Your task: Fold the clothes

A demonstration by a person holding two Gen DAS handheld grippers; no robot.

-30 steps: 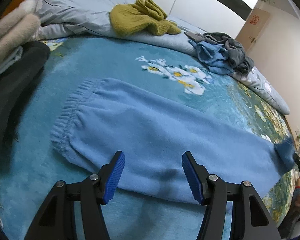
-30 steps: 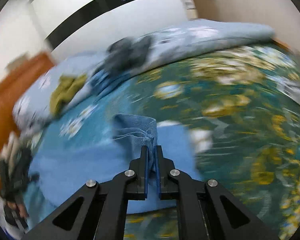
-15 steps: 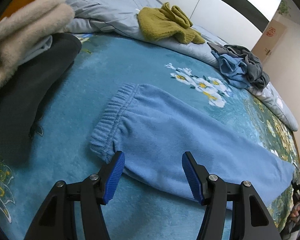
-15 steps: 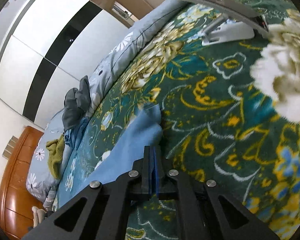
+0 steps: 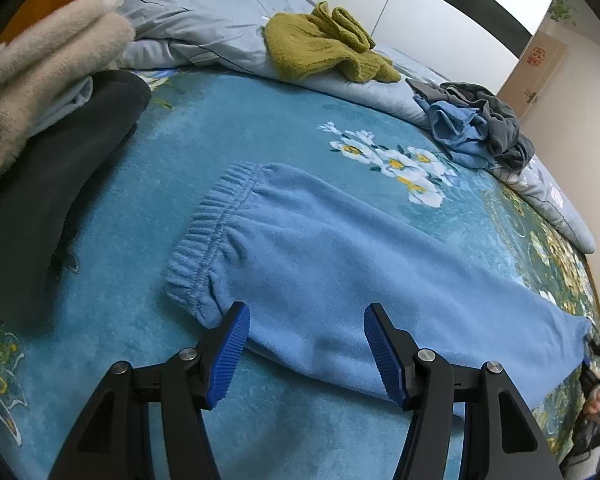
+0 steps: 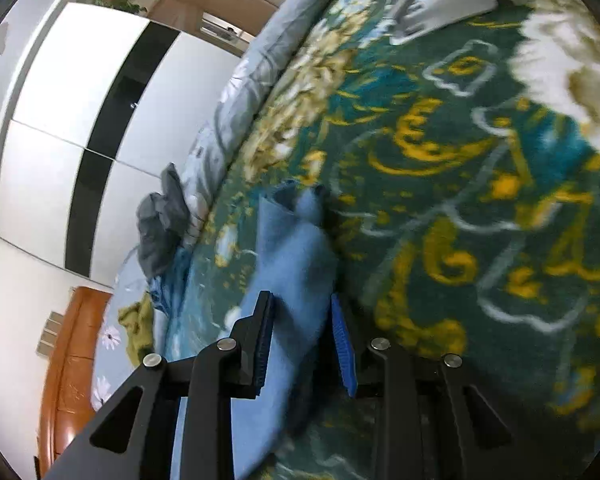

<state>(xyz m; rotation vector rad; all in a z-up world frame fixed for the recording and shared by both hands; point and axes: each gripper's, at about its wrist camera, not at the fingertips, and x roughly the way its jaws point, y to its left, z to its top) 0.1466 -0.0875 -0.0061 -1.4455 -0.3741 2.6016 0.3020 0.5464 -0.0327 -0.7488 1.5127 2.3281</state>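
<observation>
Light blue fleece trousers [image 5: 324,264] lie stretched flat across the floral blanket [image 5: 236,128], elastic waistband at the left. My left gripper [image 5: 306,354] hovers open over the near edge of the trousers by the waistband, holding nothing. In the right wrist view the leg end of the trousers [image 6: 296,248] runs between the fingers of my right gripper [image 6: 302,346], whose jaws are opening; the pads stand apart from the cloth.
A folded dark garment [image 5: 56,176] and a fluffy beige one [image 5: 40,68] are stacked at the left. An olive knit [image 5: 324,44] and a grey-and-blue heap [image 5: 476,124] rest on the rolled duvet [image 5: 204,20] at the back. A white wardrobe [image 6: 72,120] stands beyond.
The right gripper rolled, came down to the blanket with the trouser leg end and has parted its jaws off the cloth. The trousers now lie stretched out. The left gripper has barely moved.
</observation>
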